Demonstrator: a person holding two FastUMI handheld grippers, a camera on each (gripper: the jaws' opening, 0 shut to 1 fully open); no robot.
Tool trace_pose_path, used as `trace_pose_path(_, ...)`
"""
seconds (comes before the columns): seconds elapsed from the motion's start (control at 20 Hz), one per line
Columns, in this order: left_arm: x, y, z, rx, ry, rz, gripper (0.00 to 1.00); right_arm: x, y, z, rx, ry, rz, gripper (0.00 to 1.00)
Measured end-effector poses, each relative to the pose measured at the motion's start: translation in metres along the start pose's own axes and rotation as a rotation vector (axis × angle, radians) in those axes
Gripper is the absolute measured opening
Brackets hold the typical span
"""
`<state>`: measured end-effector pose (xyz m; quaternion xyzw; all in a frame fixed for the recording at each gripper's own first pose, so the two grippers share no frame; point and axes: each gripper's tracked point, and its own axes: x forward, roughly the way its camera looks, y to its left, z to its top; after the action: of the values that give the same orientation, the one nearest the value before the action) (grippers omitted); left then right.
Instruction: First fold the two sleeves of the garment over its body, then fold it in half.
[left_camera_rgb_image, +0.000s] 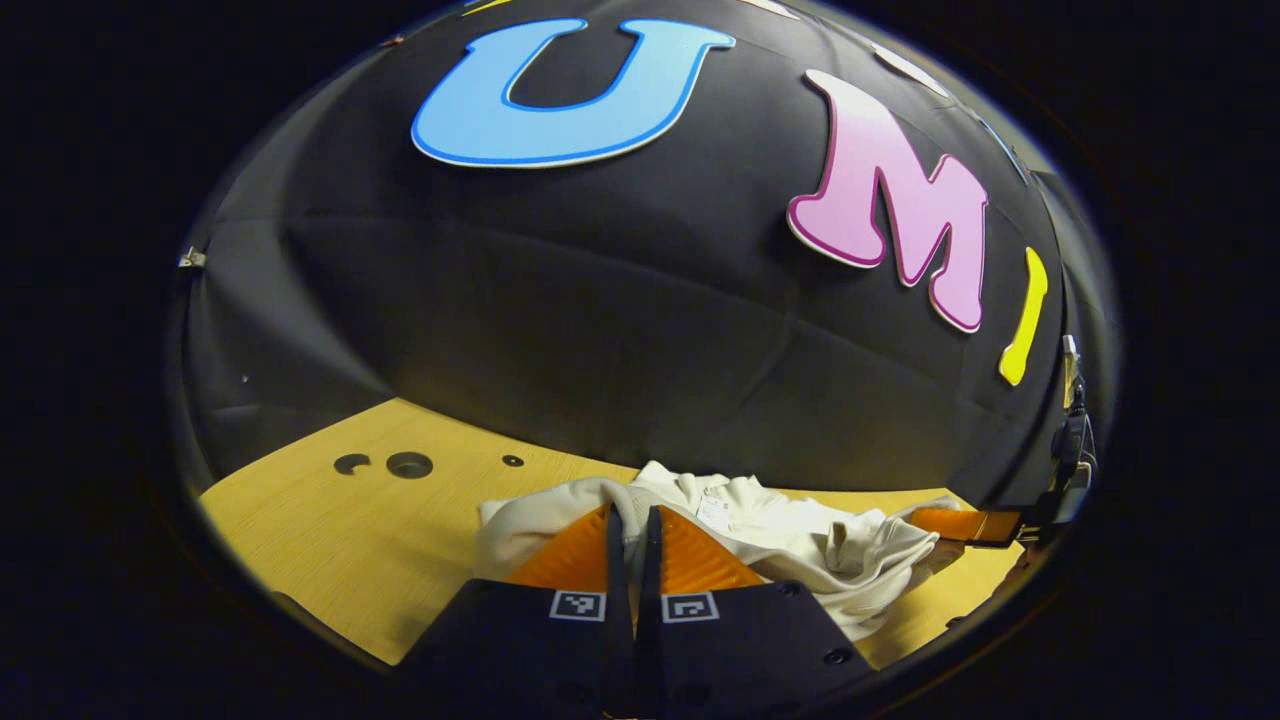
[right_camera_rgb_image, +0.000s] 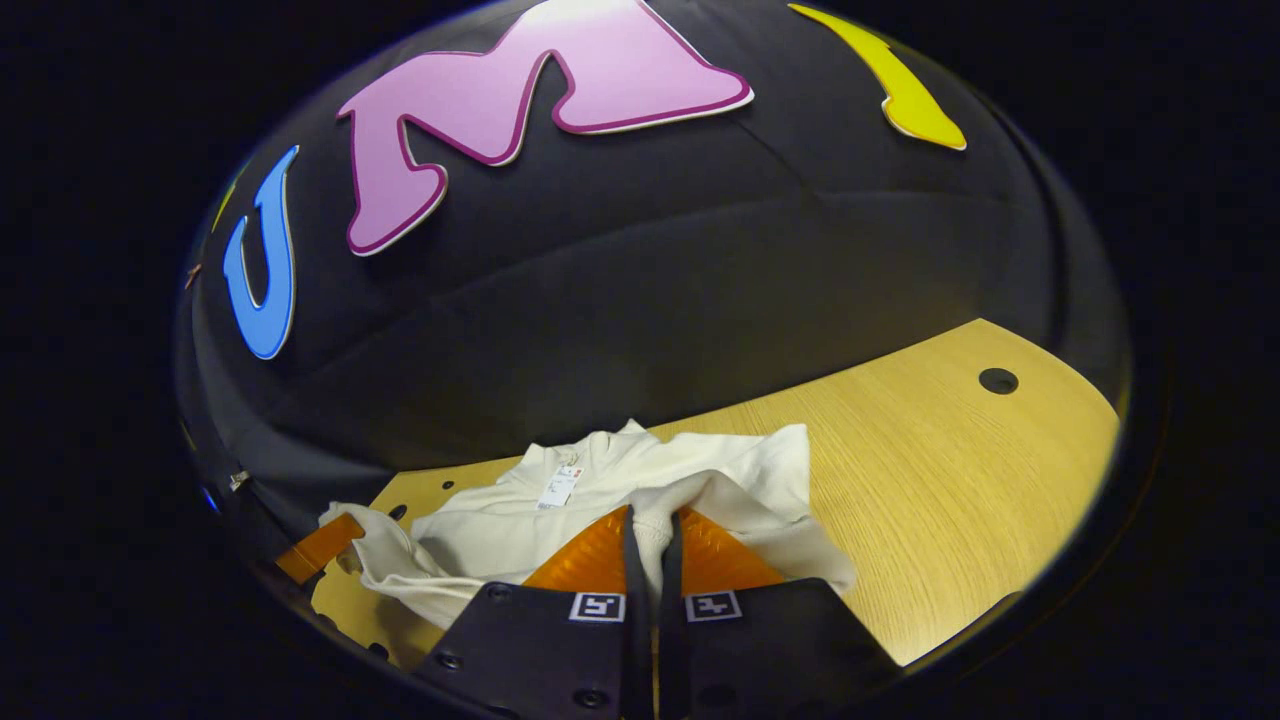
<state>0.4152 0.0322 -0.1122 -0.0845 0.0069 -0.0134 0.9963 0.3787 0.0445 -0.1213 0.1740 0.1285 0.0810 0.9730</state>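
Note:
A cream-white garment (left_camera_rgb_image: 800, 540) lies bunched on the wooden table (left_camera_rgb_image: 350, 530) in front of the booth wall. In the left gripper view, my left gripper (left_camera_rgb_image: 632, 520) is shut on a raised edge of the cloth, which is pinched between its fingers. My right gripper (left_camera_rgb_image: 975, 525) shows farther off at the right, at the garment's other side. In the right gripper view, the right gripper (right_camera_rgb_image: 652, 525) is shut on a fold of the garment (right_camera_rgb_image: 600, 500), lifted a little off the table. The left gripper (right_camera_rgb_image: 315, 548) shows at the far left edge of the cloth. A small tag (right_camera_rgb_image: 558, 487) lies near the collar.
The table (right_camera_rgb_image: 950, 480) has bare wood to the right of the garment, with a round hole (right_camera_rgb_image: 998, 380). In the left gripper view, holes (left_camera_rgb_image: 408, 464) sit in the wood at the left. The black booth wall rises right behind the garment.

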Motion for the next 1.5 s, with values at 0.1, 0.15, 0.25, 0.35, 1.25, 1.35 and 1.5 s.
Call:
trace_pose_path(0.1,0.02,0.005,-0.002,0.032,0.003,0.007,0.06,0.015,-0.008,0.005,-0.01,-0.014,-0.024,0.07)
trace_pose_path(0.15,0.028,0.006,-0.005,0.035,0.011,0.013,0.06,0.024,-0.012,0.007,-0.011,-0.014,-0.039,0.07)
trace_pose_path(0.25,0.044,0.012,-0.011,0.022,0.032,0.038,0.06,0.037,-0.019,0.009,-0.006,-0.015,-0.07,0.07)
trace_pose_path(0.35,0.057,0.02,-0.016,0.015,0.05,0.075,0.06,0.05,-0.026,0.009,-0.011,-0.008,-0.106,0.07)
trace_pose_path(1.25,0.047,0.01,0.037,0.125,0.011,0.098,0.99,0.033,0.01,0.042,-0.134,-0.123,-0.041,0.98)
trace_pose_path(1.35,0.029,0.011,0.05,0.135,0.015,0.117,0.99,0.014,0.021,0.053,-0.152,-0.146,-0.037,0.98)
trace_pose_path(1.5,-0.006,0.004,0.076,0.112,-0.006,0.114,0.98,-0.017,0.03,0.073,-0.16,-0.177,-0.038,0.98)
